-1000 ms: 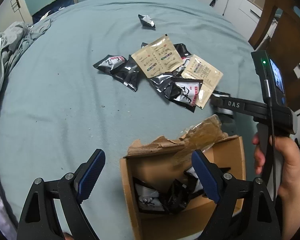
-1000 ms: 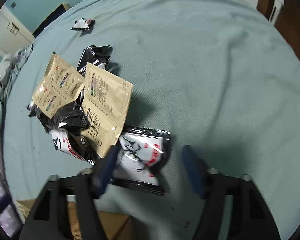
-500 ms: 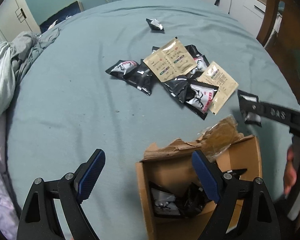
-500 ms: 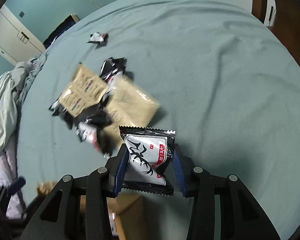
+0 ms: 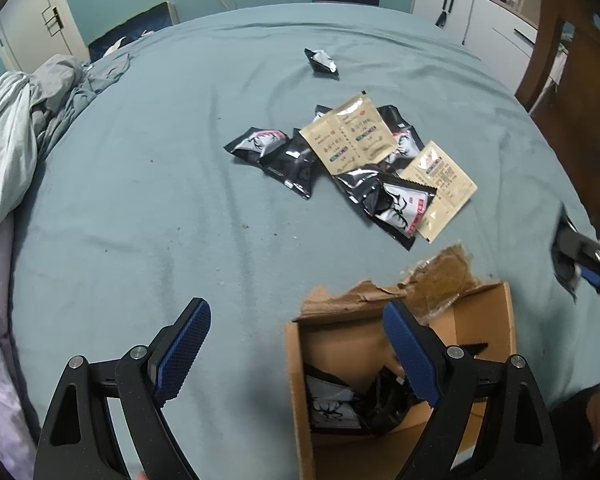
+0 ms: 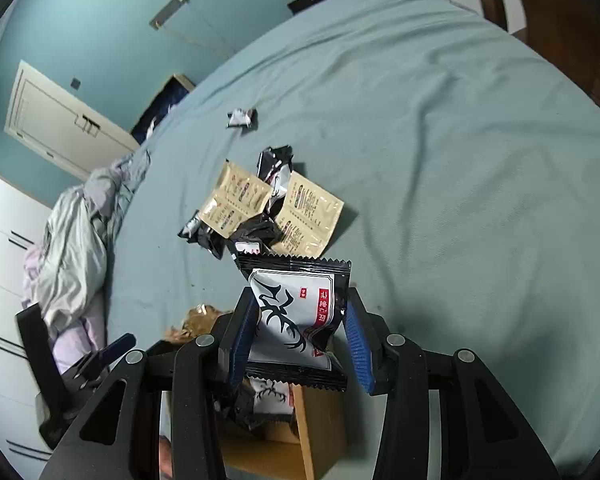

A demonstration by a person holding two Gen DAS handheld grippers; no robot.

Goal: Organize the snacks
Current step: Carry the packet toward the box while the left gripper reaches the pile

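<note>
My right gripper [image 6: 300, 340] is shut on a black-and-white snack packet [image 6: 296, 316] and holds it above the open cardboard box [image 6: 320, 432]. The box [image 5: 484, 320] holds several black packets [image 5: 360, 404]. My left gripper [image 5: 296, 352] is open and empty, low over the box's near left corner. A pile of black packets [image 5: 396, 204] and two tan sachets [image 5: 348, 136] lies on the teal bed beyond the box. One lone black packet [image 5: 322, 62] lies farther back. The right gripper shows at the right edge of the left wrist view [image 5: 580, 260].
Crumpled grey bedding [image 5: 16, 120] is heaped at the left of the bed. A wooden chair [image 5: 576, 80] and white cabinets [image 5: 460, 8] stand at the right. The bed sheet [image 6: 460, 160] is bare to the right of the pile.
My right gripper closed on the black-and-white packet, lifted it off the bed and carried it back over the box. My left gripper stayed open and drew back a little.
</note>
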